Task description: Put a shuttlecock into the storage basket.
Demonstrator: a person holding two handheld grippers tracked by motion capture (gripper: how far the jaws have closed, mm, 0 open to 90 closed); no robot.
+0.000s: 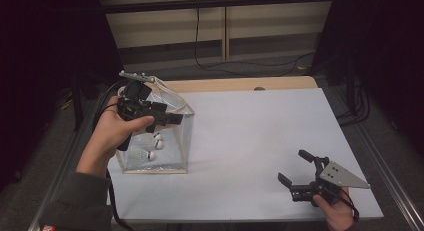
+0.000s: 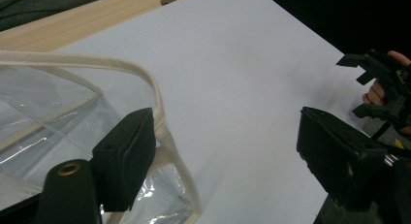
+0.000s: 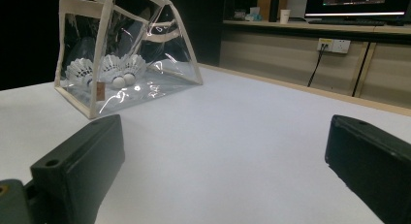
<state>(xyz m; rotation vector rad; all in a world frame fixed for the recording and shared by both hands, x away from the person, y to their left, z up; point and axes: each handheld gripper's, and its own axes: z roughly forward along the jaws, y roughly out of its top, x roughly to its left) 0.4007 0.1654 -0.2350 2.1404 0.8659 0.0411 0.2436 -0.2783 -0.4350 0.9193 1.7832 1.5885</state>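
Observation:
A clear plastic bag (image 1: 165, 141) with cream trim stands at the table's left. White shuttlecocks (image 1: 150, 153) lie on its bottom, and they also show through its wall (image 3: 118, 69). My left gripper (image 1: 165, 108) hovers over the bag's top, jaws open. The cream rim (image 2: 157, 103) runs just inside one jaw, and nothing is pinched between the jaws (image 2: 225, 122). My right gripper (image 1: 295, 167) rests low at the table's front right. It is open and empty (image 3: 223, 132), pointing across the white surface toward the bag (image 3: 126, 54).
A white sheet (image 1: 260, 141) covers the table, with a wooden strip (image 1: 240, 84) along its far edge. Black cables (image 1: 210, 61) trail on the floor beyond. The right gripper (image 2: 378, 83) appears far off in the left gripper view.

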